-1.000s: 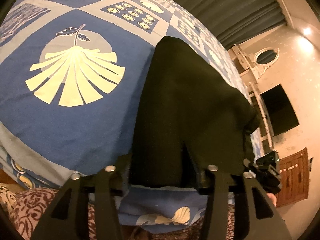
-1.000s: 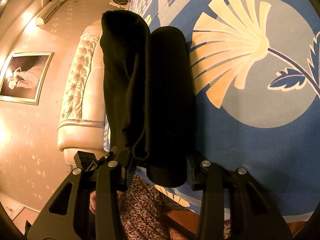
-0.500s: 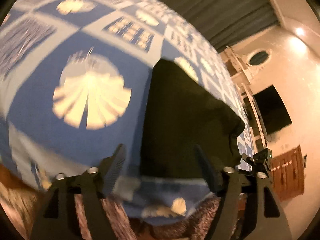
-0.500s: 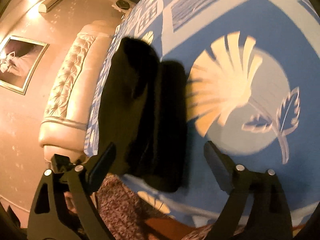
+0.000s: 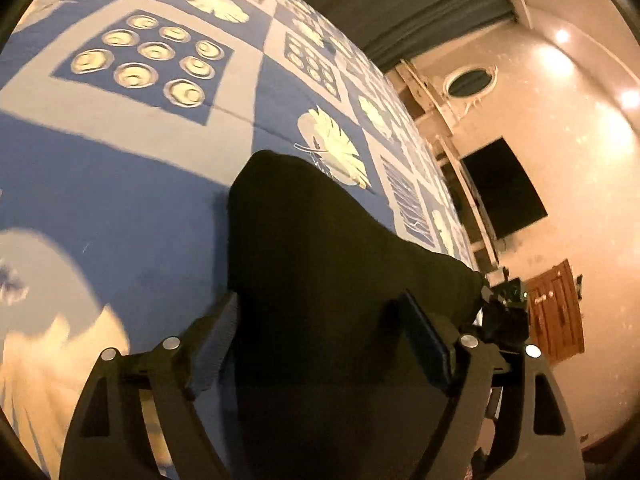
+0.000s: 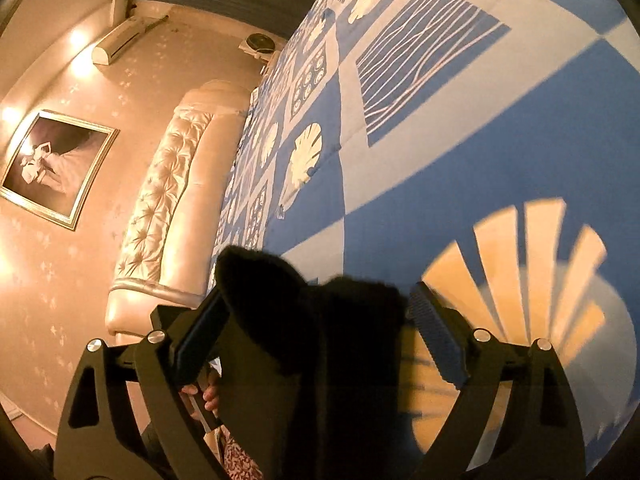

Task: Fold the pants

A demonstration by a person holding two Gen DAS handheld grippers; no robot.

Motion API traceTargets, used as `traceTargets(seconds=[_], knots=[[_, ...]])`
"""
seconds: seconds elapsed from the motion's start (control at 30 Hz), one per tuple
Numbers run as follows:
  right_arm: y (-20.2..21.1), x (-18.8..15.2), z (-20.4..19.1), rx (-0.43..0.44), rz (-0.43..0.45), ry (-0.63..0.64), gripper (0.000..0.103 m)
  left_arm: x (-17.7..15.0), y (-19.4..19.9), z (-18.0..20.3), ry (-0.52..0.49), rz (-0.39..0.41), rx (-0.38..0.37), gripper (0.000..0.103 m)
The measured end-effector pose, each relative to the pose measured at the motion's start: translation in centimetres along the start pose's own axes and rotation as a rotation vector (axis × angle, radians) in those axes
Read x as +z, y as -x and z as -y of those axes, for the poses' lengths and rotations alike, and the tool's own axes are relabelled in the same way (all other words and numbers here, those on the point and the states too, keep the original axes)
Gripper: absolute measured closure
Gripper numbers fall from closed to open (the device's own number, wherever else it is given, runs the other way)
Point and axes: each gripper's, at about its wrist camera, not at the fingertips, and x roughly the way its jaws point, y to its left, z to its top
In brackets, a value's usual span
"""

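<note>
Two grippers are standing over a folded pair of black pants [image 5: 320,264] that is lying on a blue and cream patterned bedspread [image 5: 132,184]. The left gripper [image 5: 320,332] is spreading its jaws at this moment, with the near end of the pants sitting between them; the ribbed pads [image 5: 424,340] are standing clear of the cloth on both sides, so nothing is being gripped. The right gripper [image 6: 316,320] is standing wide open, and the dark bundle [image 6: 304,320] is filling the gap between its fingers without the pads [image 6: 436,336] pressing on it. In the right wrist view a hand [image 6: 204,394] is showing below the left-hand finger. Beyond the bed a tufted cream headboard [image 6: 168,200] is running along the wall beside a framed picture [image 6: 56,168]. In the left wrist view a dark screen [image 5: 504,188] is hanging on the wall above a wooden cabinet [image 5: 556,312], and grey curtains [image 5: 400,4] are closing off the far end of the room.
</note>
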Motion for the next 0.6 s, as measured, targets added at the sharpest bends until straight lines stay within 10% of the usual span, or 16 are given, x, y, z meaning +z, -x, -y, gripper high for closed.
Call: traceTargets(seconds=[0.4, 0.6], knots=[[-2.2, 1.0, -0.5, 0.02, -0.007, 0.026, 0.012, 1.0, 3.3, -1.6, 0.256, 0.05, -0.124, 0.021], [-2.0, 0.6, -0.5, 0.026, -0.004, 0.031, 0.012, 3.4, 1.6, -2.1, 0.179, 0.0, -0.092, 0.02]])
